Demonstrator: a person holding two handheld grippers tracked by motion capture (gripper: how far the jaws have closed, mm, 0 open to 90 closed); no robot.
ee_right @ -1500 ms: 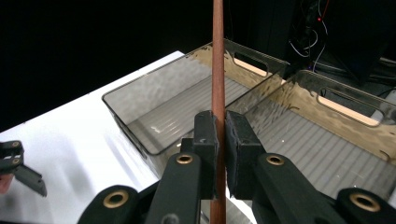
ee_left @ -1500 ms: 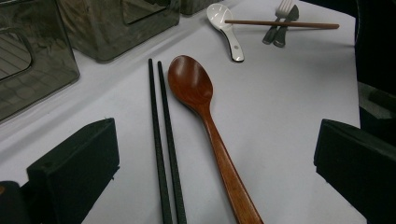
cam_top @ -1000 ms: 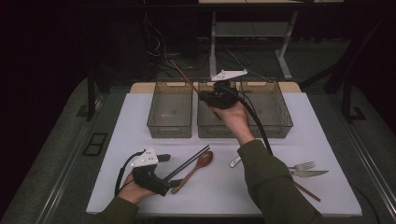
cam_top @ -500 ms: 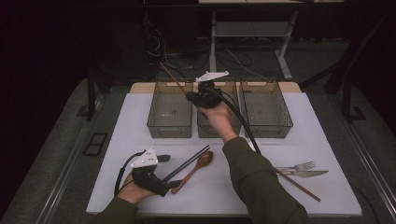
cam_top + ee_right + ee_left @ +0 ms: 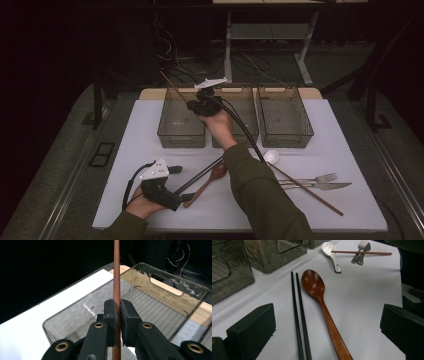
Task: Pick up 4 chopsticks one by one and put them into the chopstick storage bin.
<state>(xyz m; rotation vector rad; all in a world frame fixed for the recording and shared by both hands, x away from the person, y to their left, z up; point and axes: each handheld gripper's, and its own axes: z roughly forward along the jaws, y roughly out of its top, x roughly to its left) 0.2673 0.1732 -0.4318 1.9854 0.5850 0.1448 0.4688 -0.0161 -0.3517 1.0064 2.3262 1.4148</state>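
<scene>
The right claw (image 5: 116,315) is clamped on a brown chopstick (image 5: 116,270), held over the leftmost bin (image 5: 181,122) (likely so it can drop in lengthwise). Nearer the person than that bin, the left claw (image 5: 324,332) rests wide open and empty on the surface (image 5: 350,150), straddling the black chopsticks (image 5: 298,315) and wooden spoon (image 5: 317,290).

A white table (image 5: 345,150) carries three clear bins (image 5: 285,115) along its far edge. Nearer lie black chopsticks (image 5: 197,176), a wooden spoon (image 5: 207,182), a white spoon (image 5: 271,156), one brown chopstick (image 5: 310,190), a fork (image 5: 320,178) and a knife (image 5: 325,186).
</scene>
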